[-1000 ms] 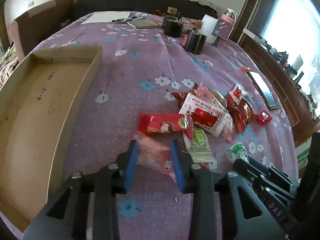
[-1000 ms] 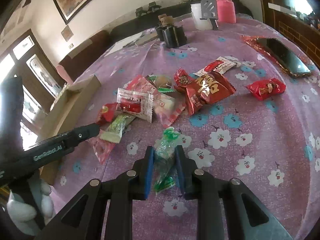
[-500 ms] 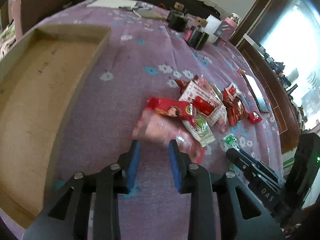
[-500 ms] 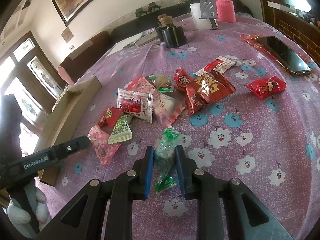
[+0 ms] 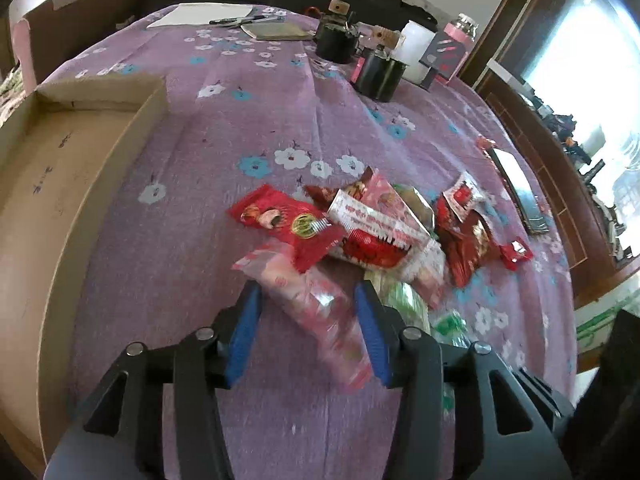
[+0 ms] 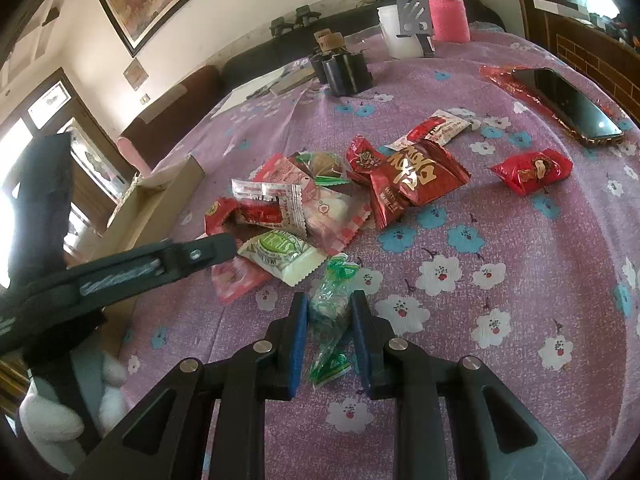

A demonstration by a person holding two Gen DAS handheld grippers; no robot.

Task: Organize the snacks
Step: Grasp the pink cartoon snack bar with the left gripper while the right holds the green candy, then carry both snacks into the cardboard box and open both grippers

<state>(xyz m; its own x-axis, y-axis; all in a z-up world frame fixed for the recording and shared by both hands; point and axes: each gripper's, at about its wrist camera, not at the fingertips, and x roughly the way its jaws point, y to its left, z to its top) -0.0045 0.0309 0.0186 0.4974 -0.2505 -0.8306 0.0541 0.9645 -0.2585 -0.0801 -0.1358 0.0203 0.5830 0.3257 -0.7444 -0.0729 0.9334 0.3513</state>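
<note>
A pile of snack packets lies on the purple flowered tablecloth (image 5: pixel 240 132). My left gripper (image 5: pixel 306 304) is open with its blue pads on either side of a pink packet (image 5: pixel 308 300), which lies flat on the cloth. A red packet (image 5: pixel 288 228) and a white-and-red packet (image 5: pixel 372 232) lie just beyond. My right gripper (image 6: pixel 329 312) is shut on a clear green-printed candy packet (image 6: pixel 330 308). The left gripper also shows in the right wrist view (image 6: pixel 196 254), beside a white-green packet (image 6: pixel 282 254). A large dark red packet (image 6: pixel 416 176) and a small red one (image 6: pixel 530 170) lie further right.
An open cardboard box (image 5: pixel 52 184) stands at the left. A phone (image 6: pixel 568 104) lies at the right edge. Black cups (image 5: pixel 378 74), a white tub (image 6: pixel 398 32), a pink bottle (image 6: pixel 446 12), papers and pens (image 5: pixel 224 20) stand at the far end.
My left gripper has dropped back down over the pink packet and its jaws have widened around it. My right gripper has stayed shut on the green candy packet.
</note>
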